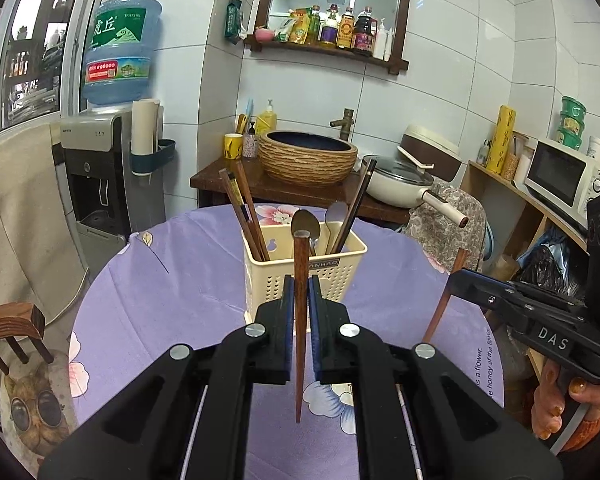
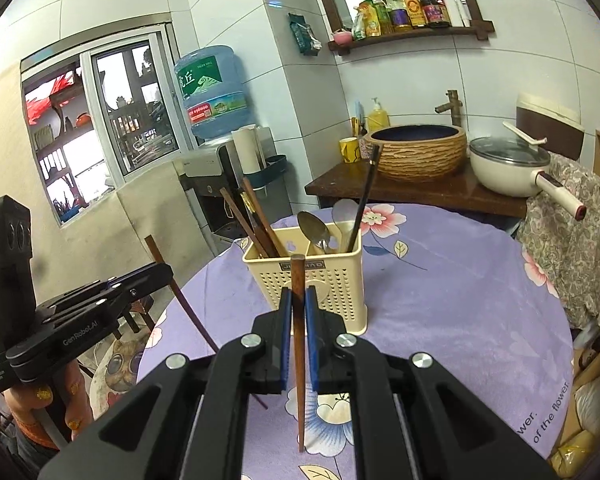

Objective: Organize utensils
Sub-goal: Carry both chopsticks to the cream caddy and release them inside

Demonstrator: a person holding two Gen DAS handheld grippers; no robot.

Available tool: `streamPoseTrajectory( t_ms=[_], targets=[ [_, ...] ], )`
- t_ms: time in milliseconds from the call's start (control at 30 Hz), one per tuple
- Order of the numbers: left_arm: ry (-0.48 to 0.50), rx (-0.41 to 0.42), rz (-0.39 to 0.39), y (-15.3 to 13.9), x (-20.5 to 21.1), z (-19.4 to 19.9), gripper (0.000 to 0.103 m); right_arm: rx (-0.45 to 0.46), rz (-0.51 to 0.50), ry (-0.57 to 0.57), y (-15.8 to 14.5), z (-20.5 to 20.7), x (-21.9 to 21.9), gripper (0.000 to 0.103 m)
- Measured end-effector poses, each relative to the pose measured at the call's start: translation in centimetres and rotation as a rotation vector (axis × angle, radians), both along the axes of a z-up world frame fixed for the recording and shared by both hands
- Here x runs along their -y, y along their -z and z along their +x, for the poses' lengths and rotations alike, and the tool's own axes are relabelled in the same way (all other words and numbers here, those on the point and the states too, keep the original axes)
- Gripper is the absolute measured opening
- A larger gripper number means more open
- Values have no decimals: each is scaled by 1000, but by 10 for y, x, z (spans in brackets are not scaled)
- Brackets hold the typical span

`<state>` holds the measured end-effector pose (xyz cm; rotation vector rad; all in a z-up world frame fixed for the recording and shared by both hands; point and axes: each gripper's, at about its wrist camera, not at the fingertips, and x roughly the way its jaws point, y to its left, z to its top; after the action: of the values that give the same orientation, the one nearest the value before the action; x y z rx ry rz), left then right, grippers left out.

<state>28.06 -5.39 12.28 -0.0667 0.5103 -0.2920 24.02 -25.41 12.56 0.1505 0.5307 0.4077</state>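
A cream perforated utensil holder [image 1: 332, 276] [image 2: 336, 280] stands on the purple floral tablecloth. It holds several brown chopsticks on its left side, two metal spoons [image 1: 306, 224] [image 2: 316, 226] and a dark chopstick on its right side. My left gripper [image 1: 300, 292] is shut on a brown chopstick [image 1: 300, 340], held upright in front of the holder. My right gripper [image 2: 299, 300] is shut on another brown chopstick [image 2: 299, 360], also upright before the holder. Each gripper with its chopstick shows in the other's view: the right one [image 1: 456, 276], the left one [image 2: 168, 276].
The round table [image 1: 160, 280] [image 2: 460, 280] has a wooden chair [image 1: 12, 328] at its left. Behind it are a sink counter with a woven basin [image 1: 308, 160], a white pan [image 1: 400, 184], a water dispenser [image 1: 96, 168] and a microwave [image 1: 564, 180].
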Motion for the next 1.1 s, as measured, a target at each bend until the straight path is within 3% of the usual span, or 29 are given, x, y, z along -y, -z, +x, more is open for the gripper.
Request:
streamPoseTrajectory(
  t_ms=[367, 633, 767, 933, 1100],
  targets=[
    [15, 72, 0, -55, 2, 7, 7, 47, -9, -27, -61, 29, -10, 7],
    [11, 155, -21, -133, 4, 27, 7, 124, 19, -13, -145, 63, -12, 7],
    [-1, 162, -61, -162, 2, 51, 7, 177, -23, 34, -169, 84, -20, 7],
    [-44, 152, -65, -166, 5, 85, 7, 169, -66, 68, -151, 113, -28, 7],
    [-86, 94, -33, -123, 13, 118, 7, 100, -98, 81, -94, 136, -34, 7]
  ],
)
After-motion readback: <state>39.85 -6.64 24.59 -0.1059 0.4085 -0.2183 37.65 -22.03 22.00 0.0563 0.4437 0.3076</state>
